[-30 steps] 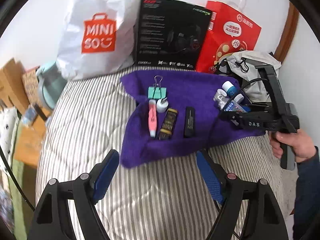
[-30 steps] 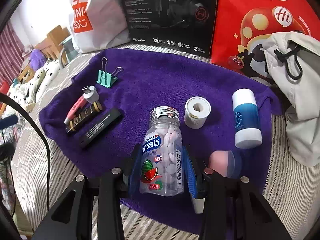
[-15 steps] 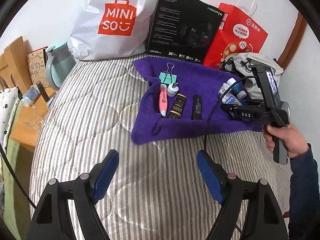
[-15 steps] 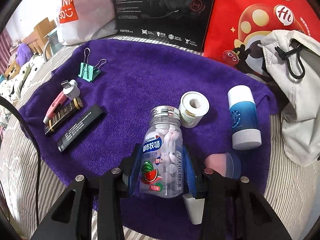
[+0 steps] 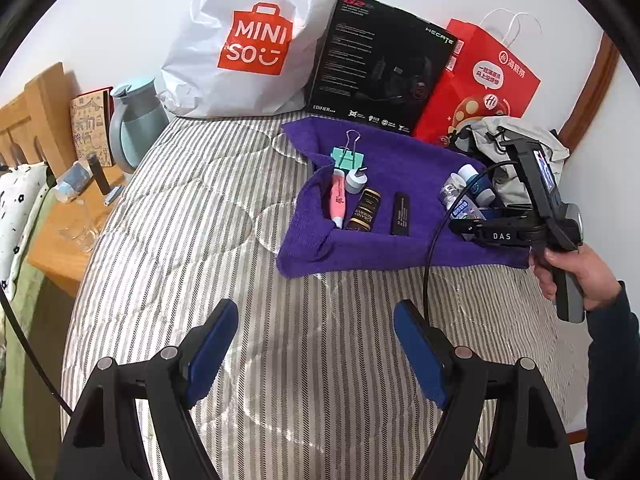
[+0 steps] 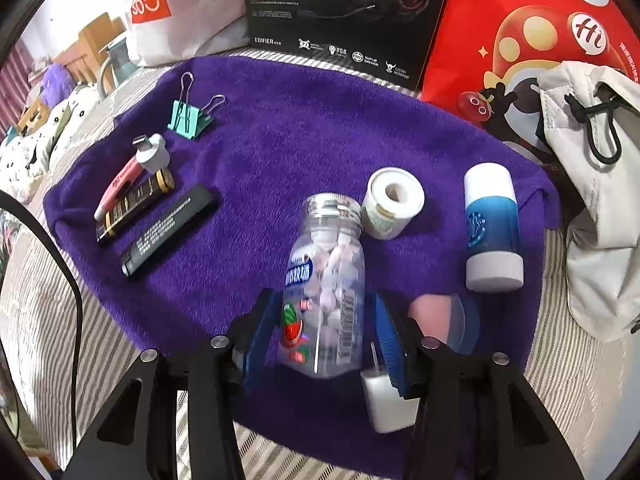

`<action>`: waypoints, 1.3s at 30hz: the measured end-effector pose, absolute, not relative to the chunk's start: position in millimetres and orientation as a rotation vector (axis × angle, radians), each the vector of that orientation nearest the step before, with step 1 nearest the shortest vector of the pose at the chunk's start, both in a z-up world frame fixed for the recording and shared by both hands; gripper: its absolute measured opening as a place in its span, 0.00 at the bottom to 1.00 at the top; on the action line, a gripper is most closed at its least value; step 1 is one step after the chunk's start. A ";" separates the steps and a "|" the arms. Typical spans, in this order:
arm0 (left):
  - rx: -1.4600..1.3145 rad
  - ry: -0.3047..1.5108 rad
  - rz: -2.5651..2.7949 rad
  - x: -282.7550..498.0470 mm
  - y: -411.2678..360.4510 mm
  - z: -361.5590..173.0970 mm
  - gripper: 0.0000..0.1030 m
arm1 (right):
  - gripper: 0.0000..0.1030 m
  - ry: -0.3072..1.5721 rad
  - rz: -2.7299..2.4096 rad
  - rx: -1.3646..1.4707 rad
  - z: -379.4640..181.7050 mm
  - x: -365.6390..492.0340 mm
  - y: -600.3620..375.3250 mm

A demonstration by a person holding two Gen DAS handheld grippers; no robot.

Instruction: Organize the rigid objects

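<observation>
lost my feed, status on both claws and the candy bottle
Left claw open, empty, over the striped bed. Right claw around candy bottle, grip unclear. Tape roll beside its cap.

Left view far, right view close; both face the purple towel (image 5: 400, 248).

Striped bed (image 5: 192, 216) fills frame centre; purple towel (image 5: 400, 160) centre-right; bags, black box (image 5: 380, 64) along top.

Clear candy bottle (image 6: 326, 280), silver cap, tilted, blurred, over purple towel (image 6: 304, 128)
</observation>
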State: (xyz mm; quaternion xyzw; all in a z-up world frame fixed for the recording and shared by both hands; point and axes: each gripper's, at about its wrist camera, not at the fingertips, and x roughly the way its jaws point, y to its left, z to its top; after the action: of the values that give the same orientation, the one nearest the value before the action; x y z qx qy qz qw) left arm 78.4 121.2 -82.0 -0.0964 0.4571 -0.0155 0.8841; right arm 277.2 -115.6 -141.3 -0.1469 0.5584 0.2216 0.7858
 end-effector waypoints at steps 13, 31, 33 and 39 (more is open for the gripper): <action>-0.179 0.947 -0.040 59.0 94.7 -78.7 0.86 | 0.86 0.951 0.385 -0.220 -49.7 197.6 -158.3; -0.099 0.952 -0.017 75.7 29.4 -53.9 0.97 | 1.00 0.933 0.236 0.011 -11.2 109.1 -232.0; -0.086 0.961 -0.013 79.8 24.6 -53.6 0.97 | 1.00 0.941 0.224 0.033 -9.9 105.4 -238.4; -0.069 0.972 0.006 85.9 15.3 -49.8 0.97 | 1.00 0.948 0.195 0.016 -7.0 100.0 -243.2</action>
State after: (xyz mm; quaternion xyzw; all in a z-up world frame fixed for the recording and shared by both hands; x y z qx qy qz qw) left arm 85.9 15.3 -49.8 -0.0332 0.4671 0.0027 0.8836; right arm 100.0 -243.2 -7.0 0.0075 0.4559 0.0938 0.8850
